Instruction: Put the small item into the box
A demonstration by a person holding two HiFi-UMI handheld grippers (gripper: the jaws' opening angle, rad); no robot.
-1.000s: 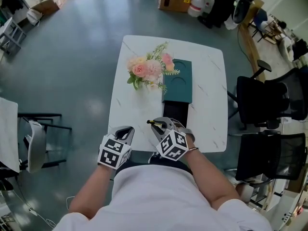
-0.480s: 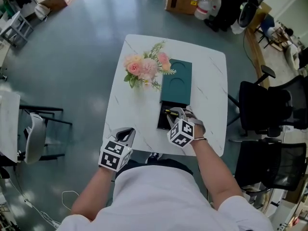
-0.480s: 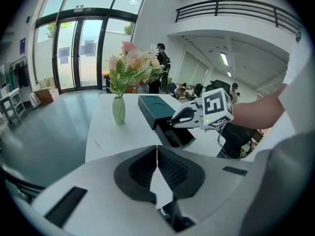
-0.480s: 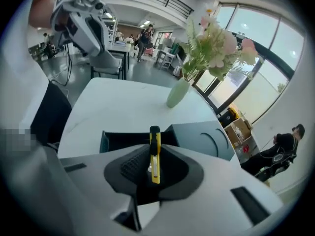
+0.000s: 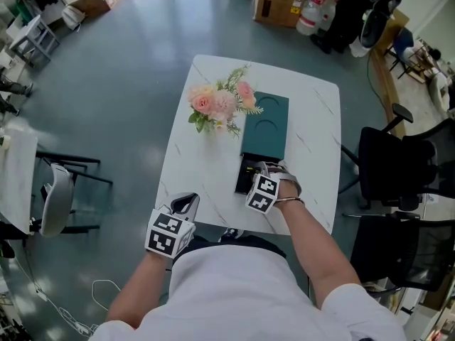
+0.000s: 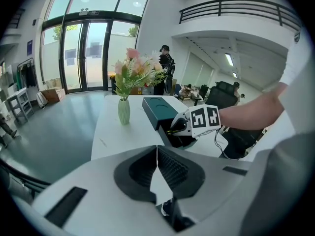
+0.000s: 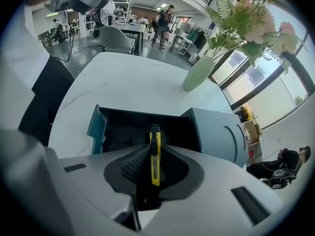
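The right hand-held gripper (image 7: 154,149) is pinching the yellow cutter (image 7: 155,156) over the open box (image 7: 96,128), probably needing a lower dip before letting go, while the left hand-held gripper (image 6: 157,156) is idling closed, well apart from the box.

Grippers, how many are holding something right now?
1: the right gripper, over the open box, grips a yellow knife. The left gripper, by the table's near edge, is shut and empty.
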